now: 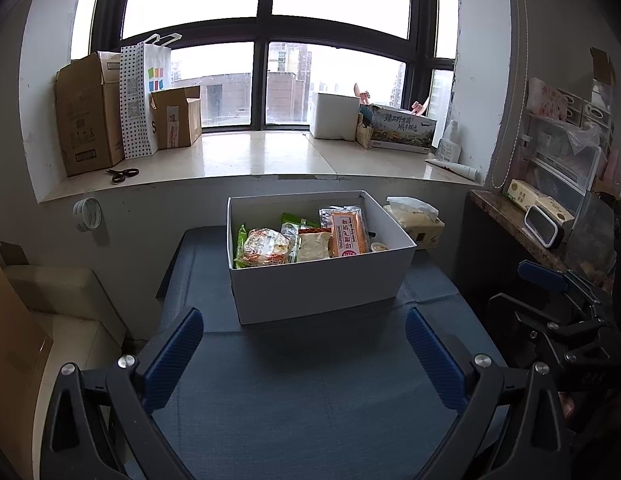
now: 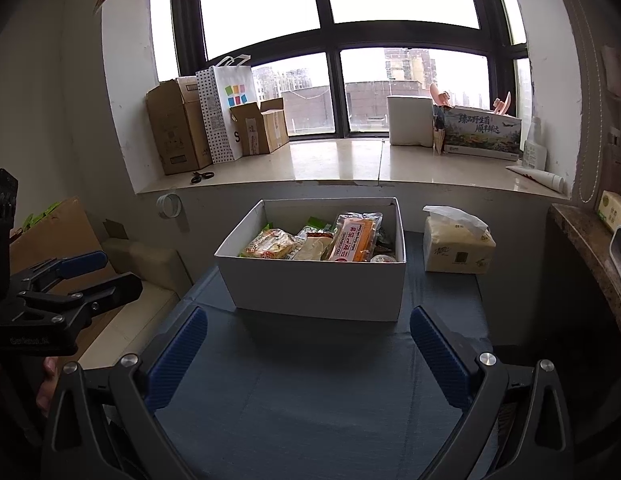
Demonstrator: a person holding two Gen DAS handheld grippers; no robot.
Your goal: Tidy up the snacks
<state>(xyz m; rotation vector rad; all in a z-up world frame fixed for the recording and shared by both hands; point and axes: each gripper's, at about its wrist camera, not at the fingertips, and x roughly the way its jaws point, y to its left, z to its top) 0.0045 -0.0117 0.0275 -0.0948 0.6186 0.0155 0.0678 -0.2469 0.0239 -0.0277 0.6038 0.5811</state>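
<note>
Left wrist view first: the left tongs [image 1: 304, 354] hang with their blue pads wide apart, gripping nothing, over the blue worktop [image 1: 310, 400]. Straight ahead sits the white box [image 1: 318, 284], open-topped, packed with snacks: a red-and-white crinkly packet [image 1: 266, 246] at the left, a pale pouch [image 1: 312, 246] in the middle, an orange packet [image 1: 346, 234] leaning upright beside it. A tissue pack [image 1: 416, 220] stands just behind the box's right corner. Off to the right, the right tongs [image 1: 550, 300] show from the side. Scissors [image 1: 122, 175] lie on the windowsill by the cardboard boxes [image 1: 86, 116]. Now the right wrist view: the right tongs [image 2: 308, 350] also spread apart, empty, nothing between them and the white box [image 2: 316, 292]. The orange packet [image 2: 354, 242] leans there among the rest, the tissue pack [image 2: 456, 250] stands just right of the box, apart from it, and the left tongs [image 2: 76, 276] hover at the left edge.
</note>
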